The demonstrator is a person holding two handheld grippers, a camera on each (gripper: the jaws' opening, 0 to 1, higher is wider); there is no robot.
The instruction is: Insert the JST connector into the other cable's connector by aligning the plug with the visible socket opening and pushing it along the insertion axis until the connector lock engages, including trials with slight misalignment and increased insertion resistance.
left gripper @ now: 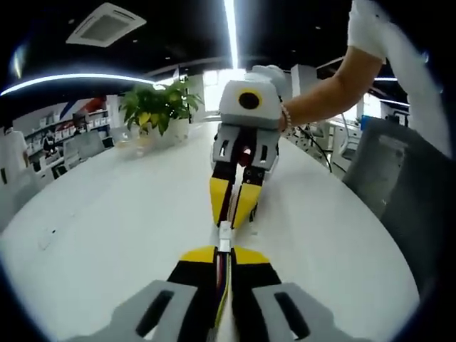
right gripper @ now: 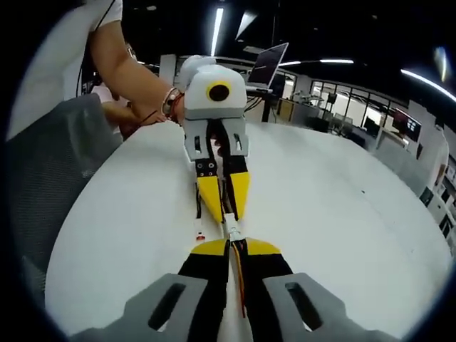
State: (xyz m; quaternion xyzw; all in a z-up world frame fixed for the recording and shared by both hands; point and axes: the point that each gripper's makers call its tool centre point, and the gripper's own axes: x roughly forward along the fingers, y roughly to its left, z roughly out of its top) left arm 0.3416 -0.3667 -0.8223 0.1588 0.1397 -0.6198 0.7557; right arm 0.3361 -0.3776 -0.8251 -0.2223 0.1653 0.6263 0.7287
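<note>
In the left gripper view I have my left gripper (left gripper: 224, 258) rising from the bottom with its black-and-yellow jaws pressed nearly together, pinching a bundle of thin coloured wires (left gripper: 222, 285) that runs up the slit between them. Just past my fingertips (left gripper: 198, 255) sits the white JST connector (left gripper: 225, 235), held out ahead of the tips and in line with the slit. Directly opposite, the right gripper (left gripper: 234, 219) points back at me, its yellow tips narrowed to a wedge that meets the far end of the white connector, so the joint lies between the two sets of tips above the white table (left gripper: 107, 214). A person's hand (left gripper: 283, 117) backs that gripper, and a potted plant (left gripper: 158, 107) stands well beyond on the left. In the right gripper view my right gripper (right gripper: 234, 246) comes up from the bottom, jaws likewise almost closed on its own cable (right gripper: 238, 281), whose red and dark strands trail down between the fingers. The white connector body (right gripper: 231, 229) sits just ahead of my tips, touching the pointed yellow tips of the left gripper (right gripper: 223, 214) facing me. I cannot tell whether plug and socket are fully seated or merely butted. A small white piece (right gripper: 201, 235) lies on the table just left of the fingers. An open laptop (right gripper: 266, 65) sits far behind.
</note>
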